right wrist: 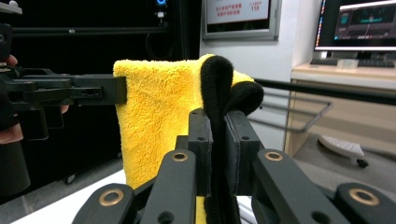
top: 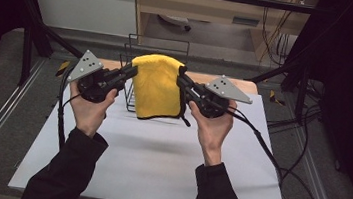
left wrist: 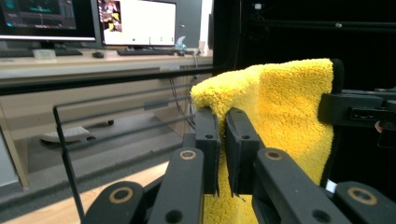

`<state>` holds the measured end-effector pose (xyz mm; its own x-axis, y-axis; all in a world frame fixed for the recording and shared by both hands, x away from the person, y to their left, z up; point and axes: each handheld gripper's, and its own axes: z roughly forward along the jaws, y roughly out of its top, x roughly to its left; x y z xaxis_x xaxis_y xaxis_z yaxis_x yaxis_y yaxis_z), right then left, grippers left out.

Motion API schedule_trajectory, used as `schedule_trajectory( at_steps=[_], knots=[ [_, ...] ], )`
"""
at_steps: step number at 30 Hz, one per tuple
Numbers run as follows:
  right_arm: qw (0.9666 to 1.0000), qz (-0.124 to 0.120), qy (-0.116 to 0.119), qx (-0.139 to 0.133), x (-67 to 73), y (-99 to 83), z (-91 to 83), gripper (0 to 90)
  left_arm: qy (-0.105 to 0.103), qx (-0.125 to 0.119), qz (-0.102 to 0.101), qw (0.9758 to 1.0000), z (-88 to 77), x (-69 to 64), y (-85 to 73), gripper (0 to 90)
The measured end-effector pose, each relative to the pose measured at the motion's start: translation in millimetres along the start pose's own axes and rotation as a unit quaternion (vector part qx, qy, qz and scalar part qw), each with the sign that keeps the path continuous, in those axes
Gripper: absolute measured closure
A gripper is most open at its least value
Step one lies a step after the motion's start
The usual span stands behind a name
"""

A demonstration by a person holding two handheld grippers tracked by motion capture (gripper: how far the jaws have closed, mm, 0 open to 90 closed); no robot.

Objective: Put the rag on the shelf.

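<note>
A yellow fleece cloth (top: 158,87) with a black hem hangs above the table, stretched between both grippers over a black wire rack (top: 129,96). My left gripper (top: 132,70) is shut on the cloth's left top edge, and the yellow cloth (left wrist: 280,107) is pinched between its jaws. My right gripper (top: 181,82) is shut on the right top edge, where the black hem (right wrist: 217,93) folds between its jaws. The cloth's lower end hangs near the table top. Across the cloth, the opposite gripper's jaw is seen in each gripper view.
The white table top (top: 158,153) lies under the hands. The wire rack stands behind the cloth near the wooden far edge (top: 237,81). Black frame posts (top: 30,37) flank the table. Cables (top: 278,161) trail off to the right. Monitors (left wrist: 135,21) stand on a desk beyond.
</note>
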<state>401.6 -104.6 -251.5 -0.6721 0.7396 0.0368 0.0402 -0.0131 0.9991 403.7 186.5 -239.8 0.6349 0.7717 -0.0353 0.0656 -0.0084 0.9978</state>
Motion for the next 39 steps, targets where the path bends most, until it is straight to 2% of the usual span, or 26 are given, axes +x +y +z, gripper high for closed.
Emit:
schedule_trajectory(
  at_steps=[6,10,21,28,39],
  knots=[
    [0.9997,-0.011,0.0,-0.022,3.7,15.6,5.8,82.4,0.01,-0.027,0.004,0.9996,-3.0,4.1,13.2,84.1],
    [0.9993,-0.013,0.002,-0.036,5.5,23.7,9.4,82.3,0.01,-0.042,0.006,0.999,-4.2,5.0,20.9,84.1],
    [0.9965,-0.024,0.0,-0.081,9.2,39.9,21.1,82.4,0.023,-0.091,0.002,0.9956,-4.1,9.7,39.1,84.2],
    [0.9934,-0.027,0.001,-0.111,9.2,48.6,27.7,82.4,0.023,-0.111,-0.006,0.9935,-1.6,13.2,48.1,84.2],
    [0.9907,-0.034,0.001,-0.132,4.3,64.9,42.8,82.6,0.031,-0.132,-0.003,0.9907,5.2,20.2,67.3,84.2]
  ],
)
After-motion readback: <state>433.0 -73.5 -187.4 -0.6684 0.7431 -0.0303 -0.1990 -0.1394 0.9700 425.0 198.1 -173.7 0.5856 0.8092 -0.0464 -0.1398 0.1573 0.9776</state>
